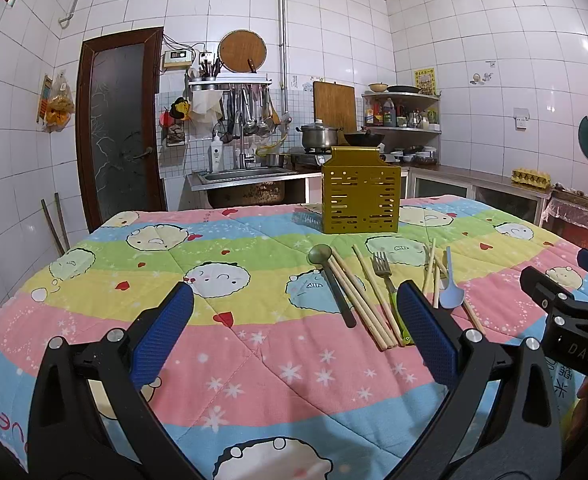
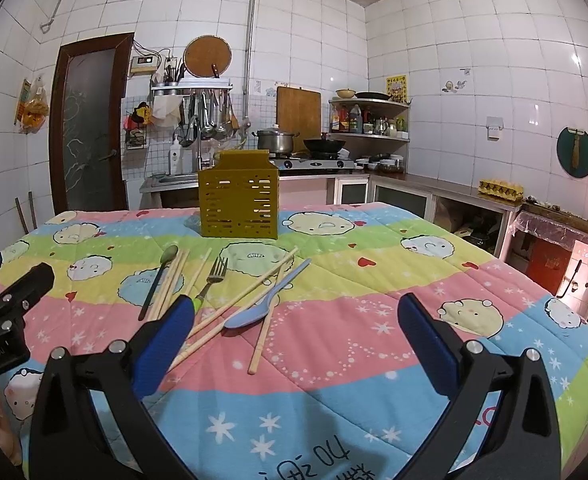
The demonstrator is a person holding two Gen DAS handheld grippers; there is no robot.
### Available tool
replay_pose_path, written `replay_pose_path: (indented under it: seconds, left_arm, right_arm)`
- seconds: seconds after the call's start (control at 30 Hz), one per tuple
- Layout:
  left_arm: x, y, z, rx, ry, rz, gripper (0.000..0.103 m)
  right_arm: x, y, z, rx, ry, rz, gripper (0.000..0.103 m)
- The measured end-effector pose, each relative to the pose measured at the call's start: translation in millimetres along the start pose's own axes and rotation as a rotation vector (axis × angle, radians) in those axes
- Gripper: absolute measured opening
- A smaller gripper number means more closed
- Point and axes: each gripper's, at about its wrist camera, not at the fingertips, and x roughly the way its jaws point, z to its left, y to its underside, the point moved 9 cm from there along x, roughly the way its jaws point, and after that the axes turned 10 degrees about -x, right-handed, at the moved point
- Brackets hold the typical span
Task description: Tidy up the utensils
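Observation:
A yellow slotted utensil holder stands upright on the quilt-covered table. In front of it lie a dark green spoon, several wooden chopsticks, a metal fork with a green handle and a light blue spoon. My left gripper is open and empty, low over the quilt, left of the utensils. My right gripper is open and empty, near the blue spoon; it also shows in the left wrist view.
The table carries a colourful cartoon quilt. Behind it are a sink, a stove with a pot and a wok, shelves and counters along the tiled walls. A brown door is at the back left.

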Motion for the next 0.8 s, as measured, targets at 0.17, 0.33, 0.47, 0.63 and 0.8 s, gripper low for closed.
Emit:
replay_pose_path:
  seconds: [0.17, 0.33, 0.47, 0.63, 0.8]
  left_arm:
    - [-0.4, -0.4, 1.0, -0.004, 0.0, -0.001, 0.098]
    - [-1.6, -0.8, 0.1, -0.003, 0.0, -0.001, 0.098]
    - [-1.8, -1.1, 0.4, -0.003, 0.0, -0.002, 0.098]
    - [-1.9, -1.1, 0.3, -0.004, 0.001, -0.001, 0.098]
    - [-1.9, -0.9, 0.3, -0.004, 0.0, -0.002, 0.098]
  right_arm:
    - [0.0, 0.2, 0.0, 0.0, 0.001, -0.001, 0.099]
    - [1.2, -0.1, -1.9, 0.004, 0.005, 0.001, 0.099]
    - [1.5, -0.2, -3.2, 0.008, 0.007, 0.003, 0.099]
    - [1.7, 0.1, -3.0, 0.007, 0.009, 0.004, 0.099]
    - [2.0, 0.6, -2.8, 0.006, 0.009, 0.006, 0.099]
